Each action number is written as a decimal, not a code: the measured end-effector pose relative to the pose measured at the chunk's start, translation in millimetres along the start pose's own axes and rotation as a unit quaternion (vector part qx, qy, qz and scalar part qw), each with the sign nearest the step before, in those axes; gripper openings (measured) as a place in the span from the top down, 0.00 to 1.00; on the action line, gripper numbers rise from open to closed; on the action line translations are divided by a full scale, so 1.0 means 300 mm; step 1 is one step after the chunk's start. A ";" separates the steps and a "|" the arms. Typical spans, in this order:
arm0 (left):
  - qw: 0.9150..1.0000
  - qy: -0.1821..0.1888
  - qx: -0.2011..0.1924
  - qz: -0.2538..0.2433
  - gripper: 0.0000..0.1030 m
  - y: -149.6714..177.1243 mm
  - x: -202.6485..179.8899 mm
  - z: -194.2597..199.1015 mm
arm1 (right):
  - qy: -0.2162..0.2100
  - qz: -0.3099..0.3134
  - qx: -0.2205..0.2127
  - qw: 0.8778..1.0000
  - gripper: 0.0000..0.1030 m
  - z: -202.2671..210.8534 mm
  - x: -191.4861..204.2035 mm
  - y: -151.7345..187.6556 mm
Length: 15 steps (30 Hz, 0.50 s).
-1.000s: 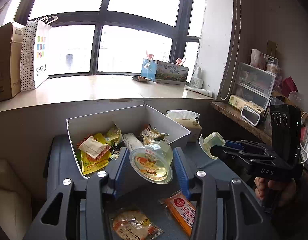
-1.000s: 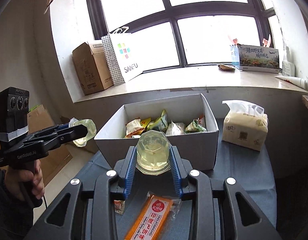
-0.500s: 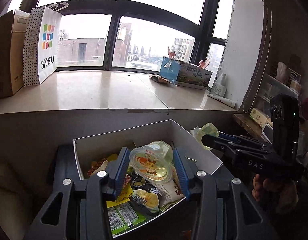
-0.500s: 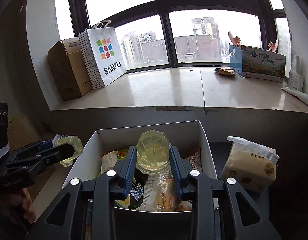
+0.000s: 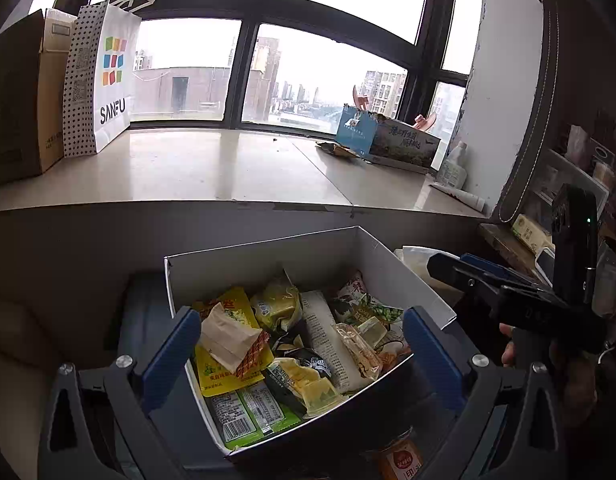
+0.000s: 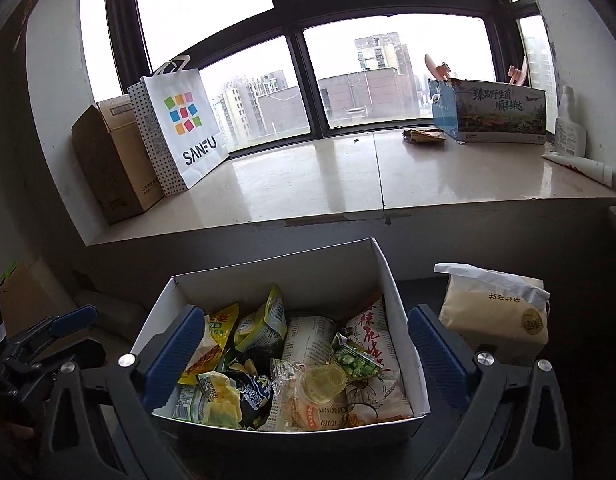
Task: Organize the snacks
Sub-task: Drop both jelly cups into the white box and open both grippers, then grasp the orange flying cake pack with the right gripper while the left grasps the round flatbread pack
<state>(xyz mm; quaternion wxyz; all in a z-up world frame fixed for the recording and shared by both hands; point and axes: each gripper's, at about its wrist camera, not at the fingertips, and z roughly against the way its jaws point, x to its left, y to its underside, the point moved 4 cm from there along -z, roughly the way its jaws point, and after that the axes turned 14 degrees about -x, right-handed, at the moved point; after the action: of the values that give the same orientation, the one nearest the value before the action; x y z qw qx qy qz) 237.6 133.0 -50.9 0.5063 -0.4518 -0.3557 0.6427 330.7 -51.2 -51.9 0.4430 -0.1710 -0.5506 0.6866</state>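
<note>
Hand-held gripper (image 5: 300,356); tissue pack (image 6: 496,312) right-view only

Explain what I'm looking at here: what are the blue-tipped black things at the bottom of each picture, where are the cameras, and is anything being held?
There is no robot. A person holds a hand-held two-finger gripper in each hand, and a fisheye camera on each looks forward along its fingers. The left gripper fills the bottom of the left wrist view, where the right one appears at the side with a hand on its handle. The right gripper fills the bottom of its own view. Both sets of blue fingers are opening wide with nothing gripped between them. Below them sits a white cardboard box full of snack packets, with a clear jelly cup lying on top. A tissue pack stands beside the box. One orange packet remains outside.
</note>
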 end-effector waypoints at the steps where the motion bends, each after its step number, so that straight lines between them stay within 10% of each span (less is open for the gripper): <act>1: 1.000 0.004 -0.003 0.002 0.00 -0.005 -0.007 0.015 | 0.001 -0.002 -0.002 1.000 0.00 0.012 0.000 0.001; 15: 0.998 0.044 -0.029 -0.034 0.00 0.146 -0.124 0.308 | -0.025 0.071 -0.100 0.992 0.00 0.451 0.087 0.119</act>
<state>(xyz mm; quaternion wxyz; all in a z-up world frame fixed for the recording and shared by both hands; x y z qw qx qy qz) 139.1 86.7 -51.5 0.5292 -0.4821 -0.3668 0.5942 203.6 -112.2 -32.5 0.3597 -0.2358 -0.6137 0.6621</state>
